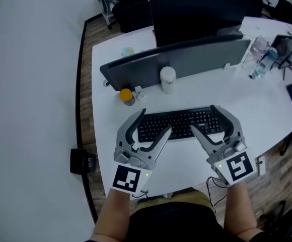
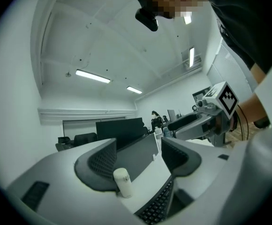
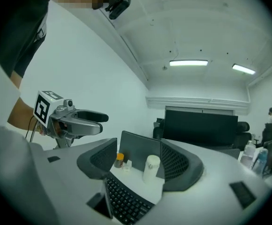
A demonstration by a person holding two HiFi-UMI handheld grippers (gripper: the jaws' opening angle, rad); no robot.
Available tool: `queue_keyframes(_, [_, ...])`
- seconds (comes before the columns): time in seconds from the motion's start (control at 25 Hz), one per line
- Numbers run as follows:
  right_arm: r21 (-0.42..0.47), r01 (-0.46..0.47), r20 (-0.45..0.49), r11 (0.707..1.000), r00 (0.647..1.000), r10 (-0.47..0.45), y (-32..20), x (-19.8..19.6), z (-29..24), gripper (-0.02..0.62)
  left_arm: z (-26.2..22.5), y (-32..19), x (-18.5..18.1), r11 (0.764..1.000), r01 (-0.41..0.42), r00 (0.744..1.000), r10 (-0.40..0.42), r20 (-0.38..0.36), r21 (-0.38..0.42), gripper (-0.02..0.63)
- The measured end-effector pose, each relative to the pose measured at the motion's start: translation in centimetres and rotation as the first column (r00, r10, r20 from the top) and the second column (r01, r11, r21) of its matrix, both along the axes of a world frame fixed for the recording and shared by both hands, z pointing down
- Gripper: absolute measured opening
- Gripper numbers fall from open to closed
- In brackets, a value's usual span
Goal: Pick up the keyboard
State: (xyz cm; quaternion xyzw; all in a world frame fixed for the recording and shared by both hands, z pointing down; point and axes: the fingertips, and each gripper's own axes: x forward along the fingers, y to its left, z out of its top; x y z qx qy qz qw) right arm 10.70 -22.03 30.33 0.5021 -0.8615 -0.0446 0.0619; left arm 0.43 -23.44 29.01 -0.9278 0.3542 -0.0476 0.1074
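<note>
Left gripper [image 1: 154, 121] and right gripper [image 1: 203, 117] gape wide, empty, at the keyboard [image 1: 178, 124] ends

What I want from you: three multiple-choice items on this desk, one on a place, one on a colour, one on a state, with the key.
1. The white canister stands:
A. between the keyboard and the grey divider
B. on the keyboard
C. on the floor

2. The keyboard is:
A. white
B. black
C. red

3. The left claw and right claw are:
A. shut on the keyboard
B. open, gripping nothing
C. shut, empty

Key:
1 A, it stands beyond the keys, just before the divider.
2 B, its keys and frame are dark.
3 B, each gripper view shows its jaws wide apart, with no pad pressing on anything.
</note>
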Motion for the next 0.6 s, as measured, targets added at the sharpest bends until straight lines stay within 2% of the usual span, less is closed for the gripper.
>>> queue_keyframes(0.16, [-0.110, -0.019, -0.010, 0.994, 1.000, 0.018, -1.2, 3.8, 4.3, 0.278, 3.1, -1.3, 0.5, 0.996, 0.044, 0.999, -0.042, 0.019, -0.075, 0.336])
queue_keyframes(0.32, [-0.207, -0.042, -0.047, 0.977, 0.998, 0.033, -2.0, 6.9, 7.9, 0.285, 6.3, -2.4, 0.0, 0.983, 0.096, 0.995, -0.089, 0.052, -0.154, 0.342])
queue_keyframes(0.44, [-0.260, -0.045, -0.045, 0.965, 0.998, 0.035, -2.1, 8.2, 10.6, 0.288, 8.3, -3.2, -0.9, 0.975, 0.137, 0.989, -0.127, 0.071, -0.177, 0.347])
queue_keyframes(0.6, [-0.305, -0.044, -0.048, 0.951, 0.998, 0.031, -2.5, 9.2, 13.4, 0.290, 11.6, -4.1, -2.3, 0.960, 0.179, 0.979, -0.151, 0.138, -0.215, 0.359])
